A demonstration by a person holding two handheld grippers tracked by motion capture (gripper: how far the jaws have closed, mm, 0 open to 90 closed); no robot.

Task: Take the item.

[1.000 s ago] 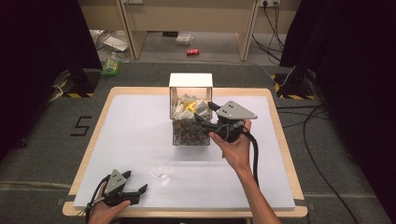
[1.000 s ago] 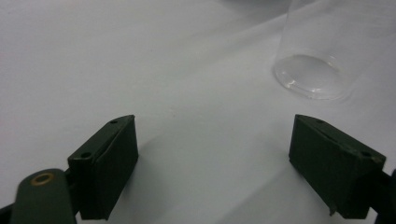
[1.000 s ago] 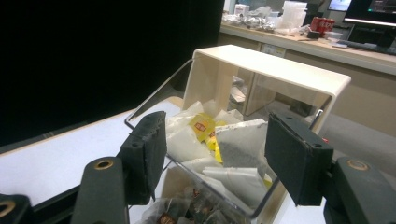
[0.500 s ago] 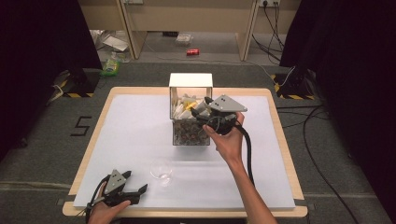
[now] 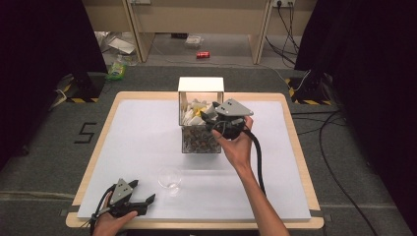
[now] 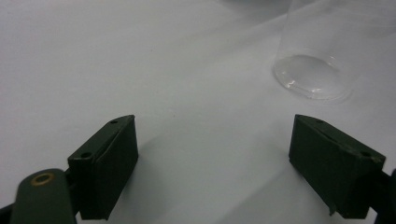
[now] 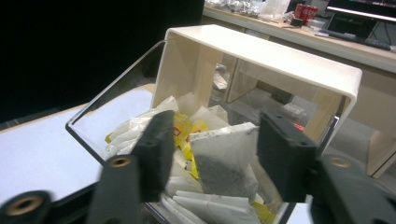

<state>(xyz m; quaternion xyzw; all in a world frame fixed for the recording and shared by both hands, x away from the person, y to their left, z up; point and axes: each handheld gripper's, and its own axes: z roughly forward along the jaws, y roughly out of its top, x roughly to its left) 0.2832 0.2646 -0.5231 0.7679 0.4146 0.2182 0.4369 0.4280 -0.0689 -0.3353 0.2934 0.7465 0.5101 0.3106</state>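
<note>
A clear box (image 5: 200, 142) with a raised white lid (image 5: 200, 83) stands at the table's middle back. Its top holds white and yellow tea bags (image 5: 193, 112); dark small pieces fill its lower part. My right gripper (image 5: 208, 116) reaches into the box's top from the right. In the right gripper view it (image 7: 215, 148) is open, with its jaws on either side of a white tea bag (image 7: 223, 175) showing dark leaves. My left gripper (image 5: 147, 201) rests open near the front left edge, empty (image 6: 215, 158). A clear glass cup (image 5: 169, 178) stands just beyond it (image 6: 312, 70).
The white table top (image 5: 137, 142) has a wooden rim (image 5: 300, 162). The right gripper's black cable (image 5: 258, 157) trails along the forearm. Off the table, cables (image 5: 339, 147) and clutter lie on the floor.
My right gripper has moved left and forward, from beside the box to over its open top. The left gripper and the cup have stayed still.
</note>
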